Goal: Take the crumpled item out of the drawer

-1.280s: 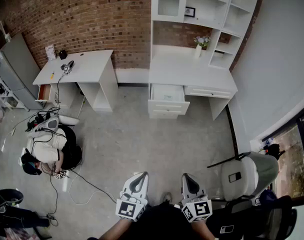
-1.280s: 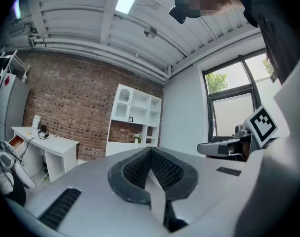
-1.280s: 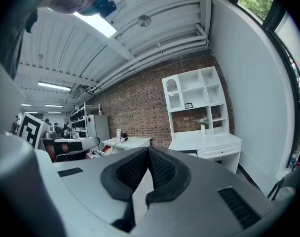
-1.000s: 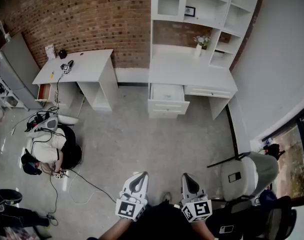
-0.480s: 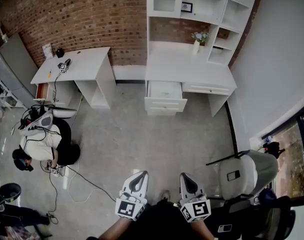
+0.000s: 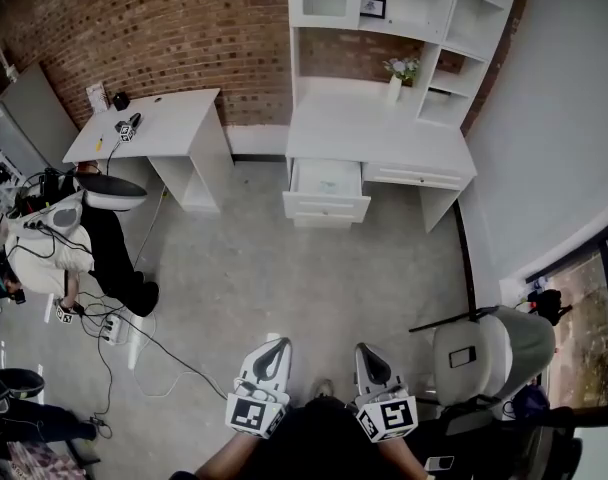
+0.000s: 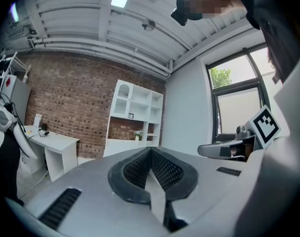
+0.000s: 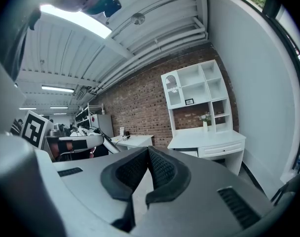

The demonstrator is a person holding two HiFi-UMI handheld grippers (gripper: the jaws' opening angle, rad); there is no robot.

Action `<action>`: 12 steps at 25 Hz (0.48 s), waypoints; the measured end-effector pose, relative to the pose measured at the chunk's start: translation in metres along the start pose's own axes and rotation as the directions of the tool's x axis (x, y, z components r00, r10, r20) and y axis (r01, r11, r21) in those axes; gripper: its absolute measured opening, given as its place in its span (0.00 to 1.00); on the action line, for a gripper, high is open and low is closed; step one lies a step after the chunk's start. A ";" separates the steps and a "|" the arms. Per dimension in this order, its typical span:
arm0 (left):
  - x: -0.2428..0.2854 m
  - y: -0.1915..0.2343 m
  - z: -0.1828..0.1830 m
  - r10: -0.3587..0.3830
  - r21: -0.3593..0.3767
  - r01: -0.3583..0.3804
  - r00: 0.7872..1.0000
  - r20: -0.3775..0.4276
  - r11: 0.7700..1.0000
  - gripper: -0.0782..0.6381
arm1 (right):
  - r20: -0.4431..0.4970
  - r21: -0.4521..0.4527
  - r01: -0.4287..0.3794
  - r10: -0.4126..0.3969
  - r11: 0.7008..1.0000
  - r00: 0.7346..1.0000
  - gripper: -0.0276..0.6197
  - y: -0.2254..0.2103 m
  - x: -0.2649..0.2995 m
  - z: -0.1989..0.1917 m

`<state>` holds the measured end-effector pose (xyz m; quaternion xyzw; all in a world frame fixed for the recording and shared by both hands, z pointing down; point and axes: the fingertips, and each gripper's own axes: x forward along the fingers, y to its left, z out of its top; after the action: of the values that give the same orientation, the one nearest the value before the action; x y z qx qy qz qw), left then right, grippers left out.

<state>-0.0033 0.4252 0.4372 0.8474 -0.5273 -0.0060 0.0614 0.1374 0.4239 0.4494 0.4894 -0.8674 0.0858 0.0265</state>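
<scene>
Across the floor stands a white desk with a hutch, and its left drawer is pulled open. Something pale lies inside; it is too small to make out. Both grippers are low and close to my body, far from the desk. My left gripper is shut and empty, its ribbed pads meeting in the left gripper view. My right gripper is shut and empty too, jaws pressed together in the right gripper view. The desk shows ahead to the right there.
A second white desk stands at the left by the brick wall. A person bends over beside it, with cables trailing on the floor. A pale office chair stands close at my right. Bare concrete floor lies between me and the desk.
The view has shifted slightly toward the desk. The person at the left has risen from a crouch and moved left. Both grippers keep their place and stay shut.
</scene>
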 end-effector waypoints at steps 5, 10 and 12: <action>0.018 -0.009 0.001 0.042 -0.018 -0.042 0.999 0.009 0.999 0.13 | -0.019 0.001 -0.039 0.039 0.999 0.999 0.06 -0.026 0.005 -0.007; 0.047 0.001 -0.006 0.068 -0.005 -0.069 0.997 -0.024 0.998 0.13 | -0.023 0.002 -0.052 0.053 0.999 0.998 0.06 -0.054 0.034 -0.006; 0.060 0.012 -0.009 0.071 -0.009 -0.072 0.997 -0.036 0.997 0.13 | -0.035 0.011 -0.055 0.056 0.998 0.998 0.06 -0.059 0.049 -0.009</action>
<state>0.0134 0.3676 0.4508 0.8277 -0.5560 0.0088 0.0754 0.1617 0.3540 0.4717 0.4637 -0.8796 0.0994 0.0369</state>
